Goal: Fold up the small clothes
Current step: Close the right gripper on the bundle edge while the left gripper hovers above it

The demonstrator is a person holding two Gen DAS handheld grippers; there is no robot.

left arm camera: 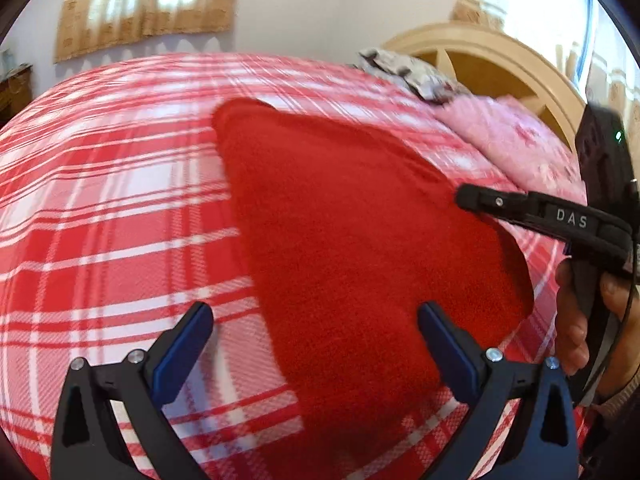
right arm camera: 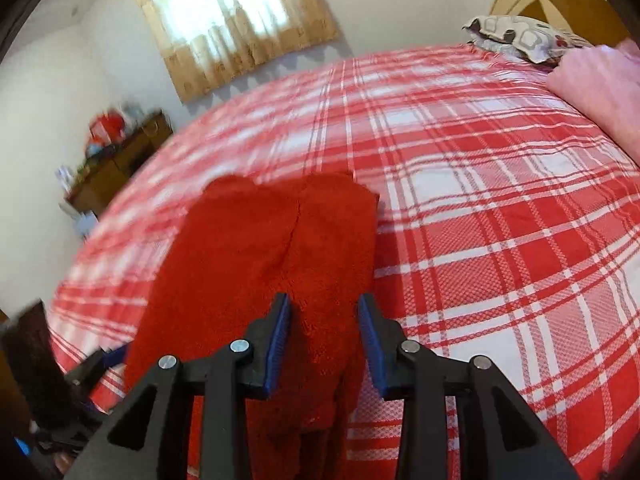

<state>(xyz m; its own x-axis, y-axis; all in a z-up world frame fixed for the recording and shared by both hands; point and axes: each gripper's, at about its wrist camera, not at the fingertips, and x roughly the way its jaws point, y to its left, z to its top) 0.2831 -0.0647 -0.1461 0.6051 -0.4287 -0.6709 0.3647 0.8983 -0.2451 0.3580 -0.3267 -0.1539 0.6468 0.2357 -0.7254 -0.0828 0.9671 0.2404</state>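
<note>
Red knit garment (left arm camera: 360,240) laid flat on plaid bed (left arm camera: 100,200), long axis running away from both cameras. Left hand-held gripper (left arm camera: 316,324) held wide apart over near-left edge, nothing gripped. Right hand-held gripper (right arm camera: 324,320) part-open, astride near-right edge, pads not seen pressing; judged nearer for pickup.
</note>
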